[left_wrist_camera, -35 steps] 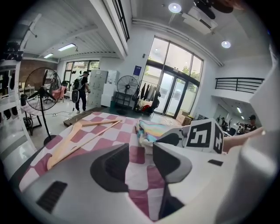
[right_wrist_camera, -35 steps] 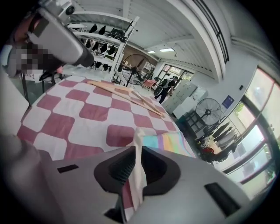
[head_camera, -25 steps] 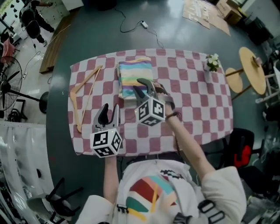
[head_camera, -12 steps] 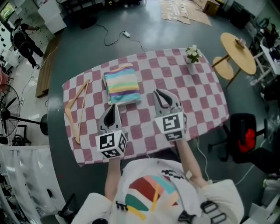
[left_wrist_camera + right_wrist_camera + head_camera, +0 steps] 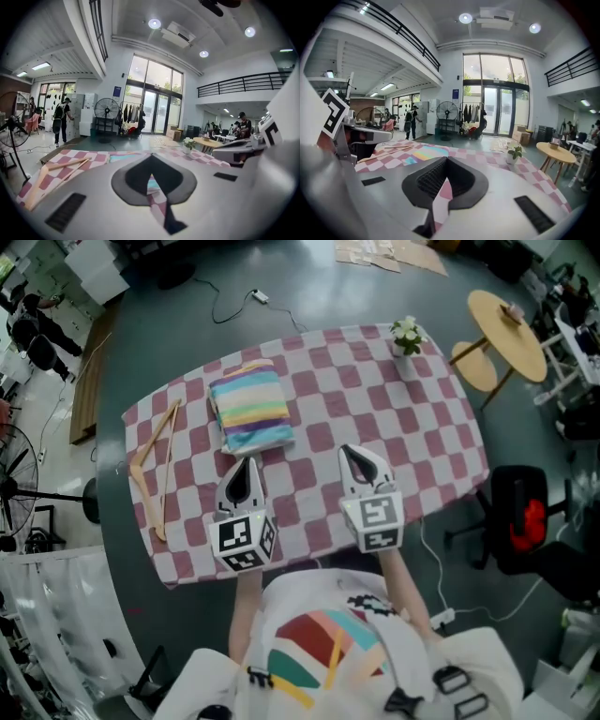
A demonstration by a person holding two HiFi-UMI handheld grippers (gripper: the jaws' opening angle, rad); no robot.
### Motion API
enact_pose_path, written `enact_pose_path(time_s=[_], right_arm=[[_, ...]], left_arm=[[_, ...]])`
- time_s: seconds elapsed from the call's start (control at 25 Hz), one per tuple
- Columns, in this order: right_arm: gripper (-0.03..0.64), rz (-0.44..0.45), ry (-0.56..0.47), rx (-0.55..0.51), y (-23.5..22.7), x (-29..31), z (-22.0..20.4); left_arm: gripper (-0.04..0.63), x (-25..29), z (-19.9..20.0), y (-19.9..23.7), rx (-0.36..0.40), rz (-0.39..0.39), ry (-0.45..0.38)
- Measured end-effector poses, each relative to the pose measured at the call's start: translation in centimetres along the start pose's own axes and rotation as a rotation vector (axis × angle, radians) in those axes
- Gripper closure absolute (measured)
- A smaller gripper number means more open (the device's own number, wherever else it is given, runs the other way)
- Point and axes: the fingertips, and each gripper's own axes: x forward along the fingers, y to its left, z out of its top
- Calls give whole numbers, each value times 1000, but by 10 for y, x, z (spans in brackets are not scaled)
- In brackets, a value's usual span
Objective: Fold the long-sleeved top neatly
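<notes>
Right gripper (image 5: 353, 454) off top (image 5: 249, 409), just closed

Dark grey floor (image 5: 356, 296), round wooden table (image 5: 511, 334), tall glass doors (image 5: 497, 93), ceiling spotlights (image 5: 465, 18)

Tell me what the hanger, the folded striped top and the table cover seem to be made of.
Hanger: probably wood, pale and matte, judging by its tan colour and slim bars.
Folded striped top: soft fabric, maybe knit; it lies in layers with rounded edges.
Table cover: thin checked cloth, matte, draping over the edges.
</notes>
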Motion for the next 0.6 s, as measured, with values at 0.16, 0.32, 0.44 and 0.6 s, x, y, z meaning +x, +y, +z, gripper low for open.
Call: enact_pose_path(time_s=[0.16,0.32,0.44,0.6], right_arm=[[610,29,6,30,5,4,0],[611,31,14,31,3,8,0],[611,34,21,42,1,9,-1],[611,33,31,42,1,9,-4]], left_arm=[[588,3,-4,-1,-5,-3,14],[588,6,-5,-2,-6,-1,20],[588,7,-7,-1,-8,3,27],[588,7,-10,2,-13,7,34]])
